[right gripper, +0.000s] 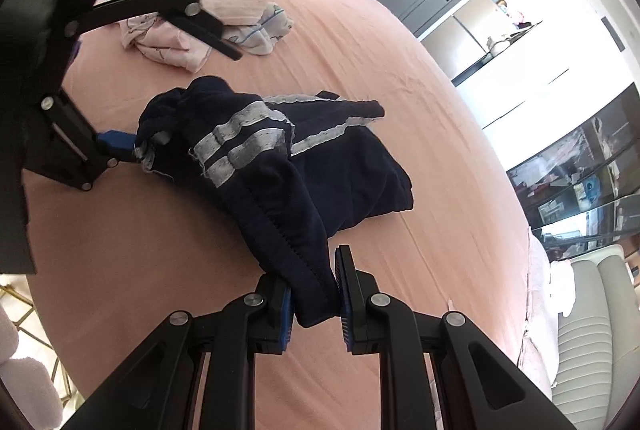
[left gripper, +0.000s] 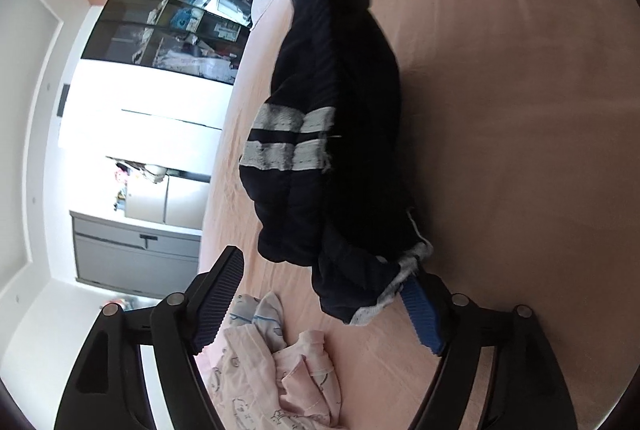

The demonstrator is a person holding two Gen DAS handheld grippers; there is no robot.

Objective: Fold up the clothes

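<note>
Looking along the left gripper point(left gripper: 320, 306), its fingers stand wide apart; the right-hand blue ribbed pad point(left gripper: 420, 314) touches the lace-trimmed hem of the dark navy garment with two pale grey stripes point(left gripper: 328, 165), but nothing is pinched. The garment lies bunched in a long heap on the pink bed sheet point(left gripper: 500, 109). A crumpled pale pink printed garment point(left gripper: 272, 378) sits just below the fingers, unfolded.

From the right wrist view, the right gripper point(right gripper: 316, 294) is clamped on one thick edge of the navy garment, the cloth squeezed between both pads. The rest of it sprawls across the sheet in loose, uneven layers, the striped part thrown over the flatter part. The left gripper reaches it from the far side.

By my judgement folding is barely begun: the navy piece needs spreading flat, and the pink heap beyond is untouched.
</note>
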